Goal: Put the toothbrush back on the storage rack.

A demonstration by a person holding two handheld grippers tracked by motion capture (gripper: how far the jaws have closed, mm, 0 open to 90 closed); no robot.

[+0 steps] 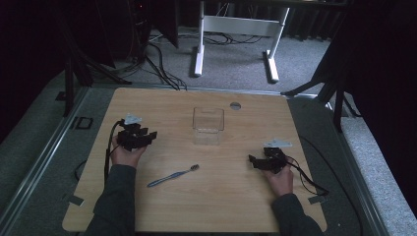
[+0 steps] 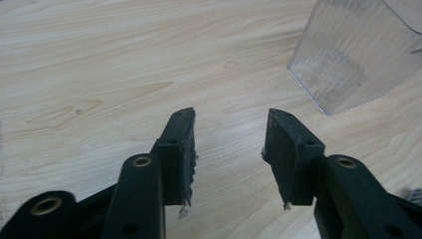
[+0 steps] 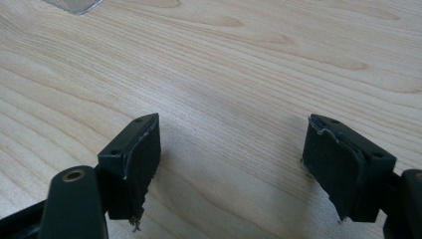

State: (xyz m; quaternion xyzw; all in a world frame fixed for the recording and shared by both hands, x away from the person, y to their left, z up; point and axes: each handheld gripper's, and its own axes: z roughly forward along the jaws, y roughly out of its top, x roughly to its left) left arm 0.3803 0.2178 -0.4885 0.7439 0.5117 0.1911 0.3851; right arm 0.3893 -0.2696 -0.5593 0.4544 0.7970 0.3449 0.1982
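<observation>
**Toothbrush waits on the table, both my grippers empty**

The wooden table [image 1: 226, 196] spreads before me, a clear plastic box [image 1: 208, 125] standing upright near its middle. My left gripper [image 1: 147, 135] rests near the left edge, jaws parted and holding nothing; my right gripper [image 1: 255, 161] sits well apart on the right, jaws spread wider, also empty. The toothbrush [image 1: 173, 175] lies flat between them, nearer my left hand [image 1: 128, 156], its bristled head pointing toward the box. I judge it light, stiff and slim, likely to roll; mid-handle looks the surest place to pinch.
</observation>
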